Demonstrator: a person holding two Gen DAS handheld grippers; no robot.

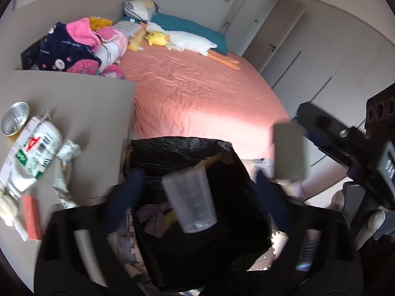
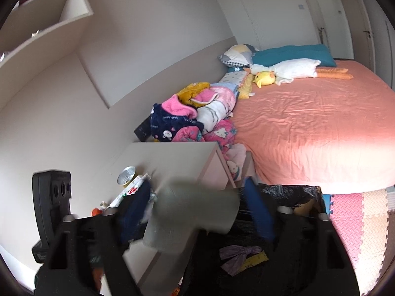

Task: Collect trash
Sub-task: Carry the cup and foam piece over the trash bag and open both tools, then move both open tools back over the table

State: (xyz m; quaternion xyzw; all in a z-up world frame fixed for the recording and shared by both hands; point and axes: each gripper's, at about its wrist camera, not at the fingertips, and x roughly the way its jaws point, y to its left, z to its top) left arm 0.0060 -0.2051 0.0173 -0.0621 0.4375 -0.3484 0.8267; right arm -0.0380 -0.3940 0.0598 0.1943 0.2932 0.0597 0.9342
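Note:
A clear plastic cup (image 1: 190, 202) hangs tilted over the open black trash bag (image 1: 172, 148), loose between the wide-apart blue fingers of my left gripper (image 1: 200, 175), which is open. In the right wrist view a blurred grey cardboard tube (image 2: 192, 219) sits between the blue fingers of my right gripper (image 2: 197, 185). That gripper is open too, and the tube is slanted at the bag's rim (image 2: 291, 190). The same tube (image 1: 288, 153) shows at the right of the left wrist view. Purple and yellow scraps (image 2: 237, 254) lie inside the bag.
A beige nightstand (image 1: 86, 103) left of the bag carries an opened can (image 1: 14, 118), a white and green carton (image 1: 34, 153), a crumpled wrapper (image 1: 66, 153) and an orange box (image 1: 32, 217). Behind is a bed with a pink sheet (image 1: 197, 86), piled clothes and plush toys. Foam mats (image 2: 358, 217) cover the floor.

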